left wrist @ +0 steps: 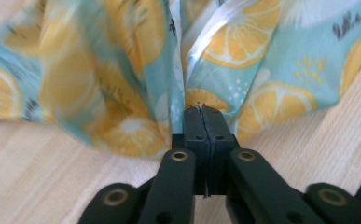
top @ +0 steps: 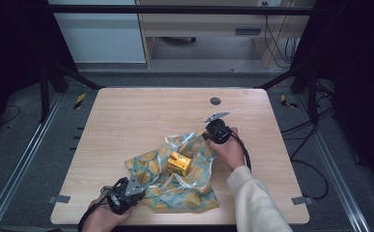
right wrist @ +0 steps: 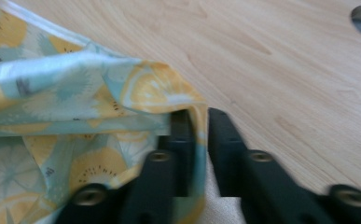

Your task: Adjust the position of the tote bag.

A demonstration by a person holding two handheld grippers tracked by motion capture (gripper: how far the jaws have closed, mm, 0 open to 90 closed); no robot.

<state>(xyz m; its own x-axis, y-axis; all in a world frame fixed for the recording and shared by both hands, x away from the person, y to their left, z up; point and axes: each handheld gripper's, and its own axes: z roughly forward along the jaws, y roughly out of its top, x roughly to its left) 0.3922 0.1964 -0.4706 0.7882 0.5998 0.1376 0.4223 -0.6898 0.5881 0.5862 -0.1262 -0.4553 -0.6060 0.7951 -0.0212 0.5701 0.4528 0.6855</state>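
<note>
Left gripper (left wrist: 205, 112) and right gripper (right wrist: 201, 122) are being kept at opposite corners of the lemon-print cloth (top: 175, 174), with a yellow box (top: 179, 163) sitting on its middle.

The left jaws are being pressed together on a fold of the near corner; the right jaws are standing slightly apart with the far corner's hem lying loosely between them, so that corner is likely to be dropped if it is pulled. The cloth is being spread on the table (top: 126, 116) right of centre, near its front edge, where little room is being left; bare wood is being left open behind and to the left.
</note>
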